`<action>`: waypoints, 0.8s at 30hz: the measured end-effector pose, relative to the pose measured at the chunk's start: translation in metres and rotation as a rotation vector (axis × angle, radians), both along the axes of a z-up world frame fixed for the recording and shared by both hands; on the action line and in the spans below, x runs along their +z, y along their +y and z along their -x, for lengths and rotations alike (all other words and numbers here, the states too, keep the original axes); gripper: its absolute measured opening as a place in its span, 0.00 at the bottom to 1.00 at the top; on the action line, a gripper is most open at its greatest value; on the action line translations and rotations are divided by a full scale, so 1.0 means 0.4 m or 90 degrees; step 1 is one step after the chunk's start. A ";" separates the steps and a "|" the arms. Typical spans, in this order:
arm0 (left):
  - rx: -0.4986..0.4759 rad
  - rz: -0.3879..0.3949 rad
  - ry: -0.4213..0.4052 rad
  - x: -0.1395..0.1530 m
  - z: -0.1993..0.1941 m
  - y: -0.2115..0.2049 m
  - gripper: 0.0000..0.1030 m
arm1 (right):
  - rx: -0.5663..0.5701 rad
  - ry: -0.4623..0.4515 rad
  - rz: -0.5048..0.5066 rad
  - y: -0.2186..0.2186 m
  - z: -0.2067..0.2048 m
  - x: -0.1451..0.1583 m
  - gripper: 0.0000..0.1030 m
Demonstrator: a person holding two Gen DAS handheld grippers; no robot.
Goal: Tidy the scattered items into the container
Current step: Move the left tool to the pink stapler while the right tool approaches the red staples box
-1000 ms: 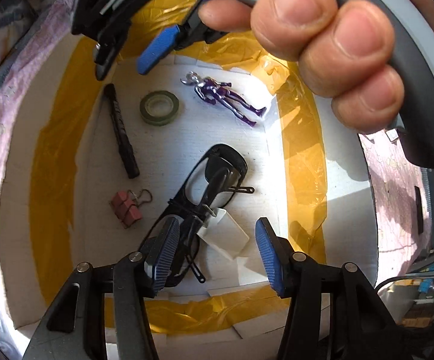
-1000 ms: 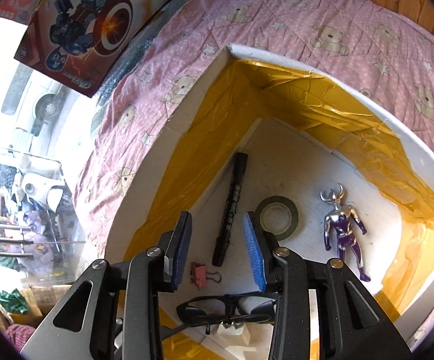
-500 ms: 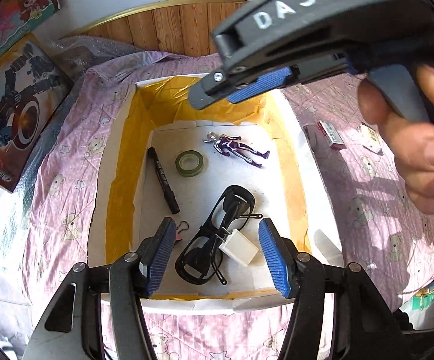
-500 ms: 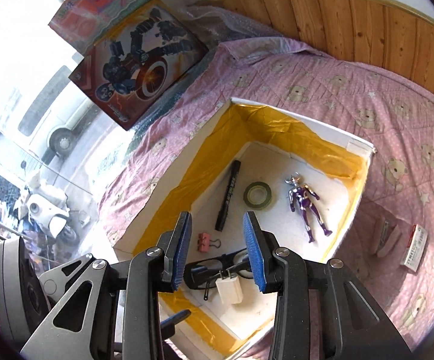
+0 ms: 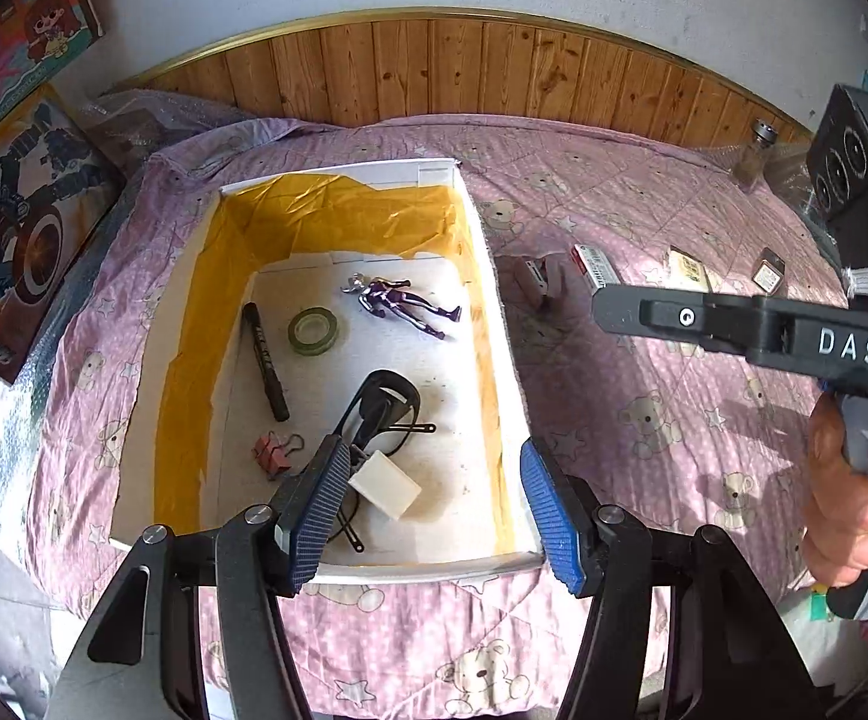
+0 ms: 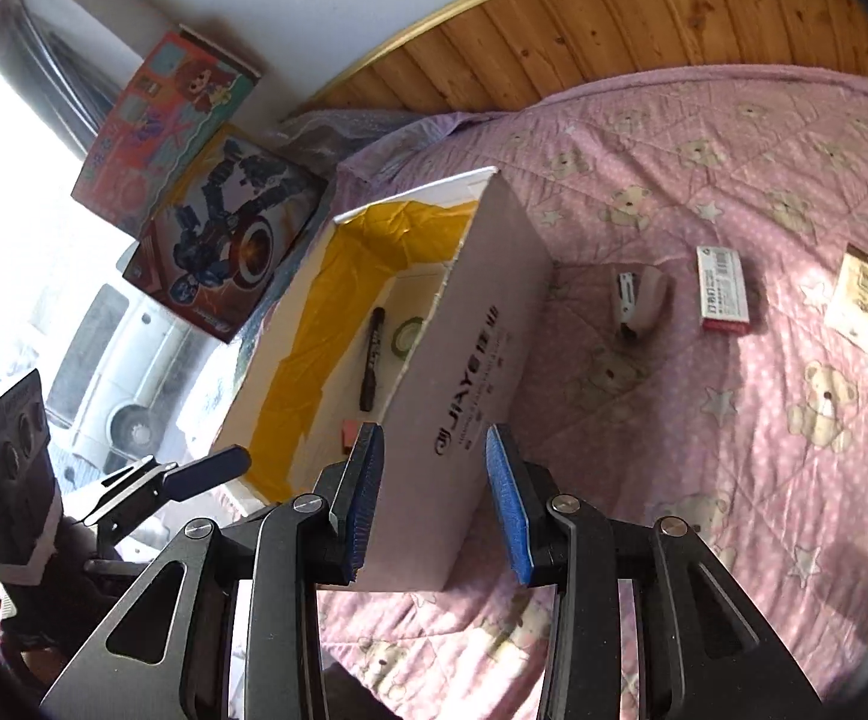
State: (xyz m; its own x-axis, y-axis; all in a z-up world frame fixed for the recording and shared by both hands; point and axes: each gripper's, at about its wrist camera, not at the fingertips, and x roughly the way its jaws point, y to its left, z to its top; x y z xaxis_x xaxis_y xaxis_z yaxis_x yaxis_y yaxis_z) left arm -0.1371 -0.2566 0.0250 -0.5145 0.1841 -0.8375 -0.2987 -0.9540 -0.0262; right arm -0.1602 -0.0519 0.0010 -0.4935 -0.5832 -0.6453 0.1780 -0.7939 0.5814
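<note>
A pink bear-print quilt (image 5: 644, 420) covered the bed. The white box (image 5: 494, 324) held marker, tape, figure and glasses (image 5: 383, 402); a stapler (image 6: 638, 297) lay right of it. Both the left gripper (image 5: 431, 510) and right gripper (image 6: 434, 504) hung empty, fingers spread.

White box (image 5: 497, 360) lined yellow, holding glasses (image 5: 383, 405), marker (image 5: 265, 369), tape (image 5: 312, 330), figure (image 5: 401, 300)

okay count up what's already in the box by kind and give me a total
Marker: 1
Tape roll: 1
Toy figure: 1
Glasses: 1
Binder clip: 1
White block: 1
Total in the box: 6
</note>
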 end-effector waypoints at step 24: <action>0.051 -0.033 -0.105 -0.153 0.392 0.349 0.68 | -0.151 -0.038 -0.116 0.279 0.235 -0.162 0.44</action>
